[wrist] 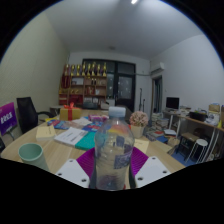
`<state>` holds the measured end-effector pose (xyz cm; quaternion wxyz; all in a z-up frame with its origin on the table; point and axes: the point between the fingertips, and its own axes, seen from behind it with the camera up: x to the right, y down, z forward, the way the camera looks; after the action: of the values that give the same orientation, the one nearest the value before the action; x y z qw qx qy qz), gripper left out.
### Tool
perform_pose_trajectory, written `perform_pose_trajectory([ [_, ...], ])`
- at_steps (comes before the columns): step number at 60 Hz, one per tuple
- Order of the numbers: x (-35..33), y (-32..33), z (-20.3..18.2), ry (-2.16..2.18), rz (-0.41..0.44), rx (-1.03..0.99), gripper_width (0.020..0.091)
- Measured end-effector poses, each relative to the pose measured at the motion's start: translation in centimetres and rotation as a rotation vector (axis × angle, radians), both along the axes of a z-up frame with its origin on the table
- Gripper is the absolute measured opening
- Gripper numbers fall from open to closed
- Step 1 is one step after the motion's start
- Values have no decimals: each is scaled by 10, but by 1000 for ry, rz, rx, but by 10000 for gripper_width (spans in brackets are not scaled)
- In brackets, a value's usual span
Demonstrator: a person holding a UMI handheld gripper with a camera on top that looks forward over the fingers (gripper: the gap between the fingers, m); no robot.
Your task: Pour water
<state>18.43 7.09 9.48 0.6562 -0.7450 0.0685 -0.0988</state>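
Observation:
A clear plastic water bottle (113, 150) with a pale cap stands upright between my fingers, held above the table. My gripper (112, 165) is shut on the bottle, the purple pads (86, 163) pressing on its two sides. A pale green cup (31, 153) sits on the table ahead to the left of the bottle. The bottle's base is hidden below the fingers.
The wooden table (50, 150) carries papers (70, 137), small boxes and other clutter beyond the bottle. A black chair (27, 112) stands at the left. Shelves (84, 85) line the far wall. A desk with a monitor (173, 103) stands at the right.

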Motion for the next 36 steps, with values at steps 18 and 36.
perform_pose_trajectory([
  [18,-30,1,-1,7,-27,-64,651],
  [36,-61,-83,17,84,-81,-190,844],
])
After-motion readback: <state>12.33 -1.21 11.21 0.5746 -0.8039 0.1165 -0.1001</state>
